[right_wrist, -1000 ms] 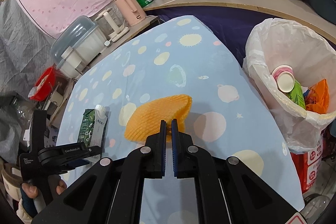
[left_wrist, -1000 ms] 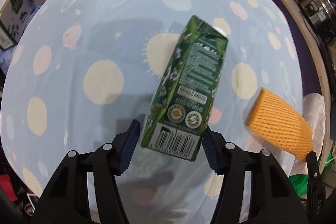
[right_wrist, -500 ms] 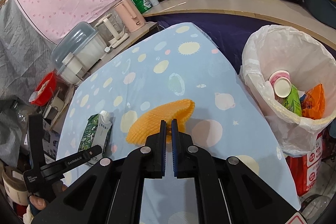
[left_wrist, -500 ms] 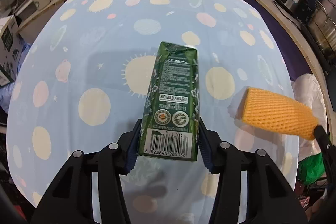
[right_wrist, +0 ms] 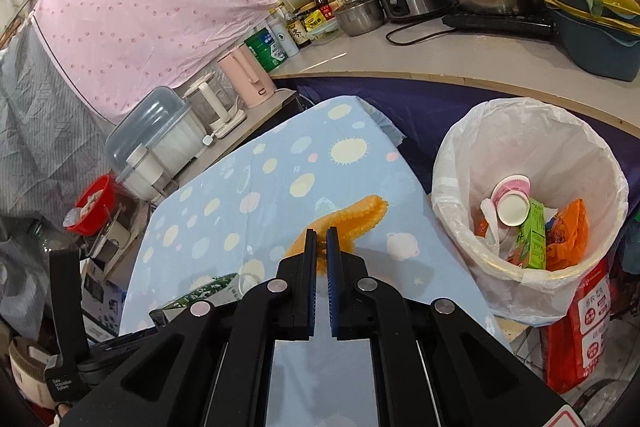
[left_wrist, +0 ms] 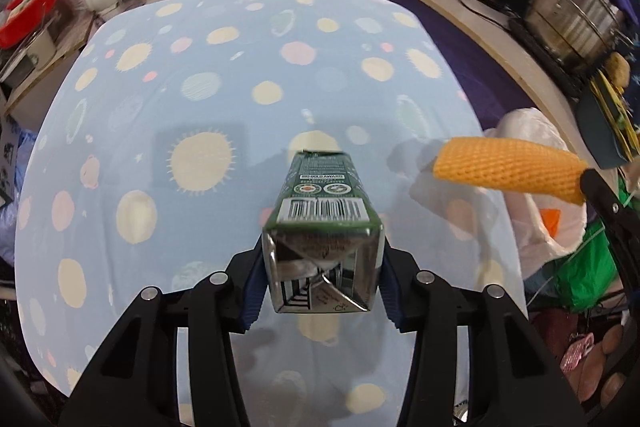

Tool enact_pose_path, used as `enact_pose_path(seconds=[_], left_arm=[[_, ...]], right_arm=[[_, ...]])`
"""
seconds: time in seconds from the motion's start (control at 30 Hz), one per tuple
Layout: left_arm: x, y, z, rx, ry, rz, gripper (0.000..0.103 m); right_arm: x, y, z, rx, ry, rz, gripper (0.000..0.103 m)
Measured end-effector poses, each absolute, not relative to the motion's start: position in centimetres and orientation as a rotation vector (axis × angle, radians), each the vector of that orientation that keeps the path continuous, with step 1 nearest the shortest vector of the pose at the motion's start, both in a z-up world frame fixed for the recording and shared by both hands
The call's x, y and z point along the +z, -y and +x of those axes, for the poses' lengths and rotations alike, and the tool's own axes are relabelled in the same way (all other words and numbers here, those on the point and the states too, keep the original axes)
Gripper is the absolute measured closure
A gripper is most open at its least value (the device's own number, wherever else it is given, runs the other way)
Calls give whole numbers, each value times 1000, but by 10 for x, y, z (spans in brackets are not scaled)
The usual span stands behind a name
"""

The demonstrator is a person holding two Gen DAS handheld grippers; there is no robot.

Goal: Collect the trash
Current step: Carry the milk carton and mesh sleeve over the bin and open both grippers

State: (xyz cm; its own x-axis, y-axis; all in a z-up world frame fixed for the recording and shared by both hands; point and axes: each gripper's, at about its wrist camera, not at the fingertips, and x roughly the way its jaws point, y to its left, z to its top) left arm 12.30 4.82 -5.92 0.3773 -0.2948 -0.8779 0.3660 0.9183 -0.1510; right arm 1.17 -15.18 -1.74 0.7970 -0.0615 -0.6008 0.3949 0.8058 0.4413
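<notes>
Right now the left gripper has its fingers pinching a green carton by its sides, up off the bench, likely for the bin. Its silver bottom faces us. The right gripper squeezes orange foam net, near that bin.

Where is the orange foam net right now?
The orange foam net is pinched in the right gripper, off the blue tablecloth, left of the white-lined trash bin in the right wrist view.
</notes>
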Motion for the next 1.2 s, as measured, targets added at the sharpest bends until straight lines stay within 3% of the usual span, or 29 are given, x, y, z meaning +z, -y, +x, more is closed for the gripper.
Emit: enact_pose_path(seconds=[0.67,1.2], left_arm=[[-3,111,80,-788,-969,194,58],[-34,211,60,-929,-983,282,58]], right_arm=[[-2,273,-74,-554,-439,667,98],[-31,325,-88,-638,-454,741,98]])
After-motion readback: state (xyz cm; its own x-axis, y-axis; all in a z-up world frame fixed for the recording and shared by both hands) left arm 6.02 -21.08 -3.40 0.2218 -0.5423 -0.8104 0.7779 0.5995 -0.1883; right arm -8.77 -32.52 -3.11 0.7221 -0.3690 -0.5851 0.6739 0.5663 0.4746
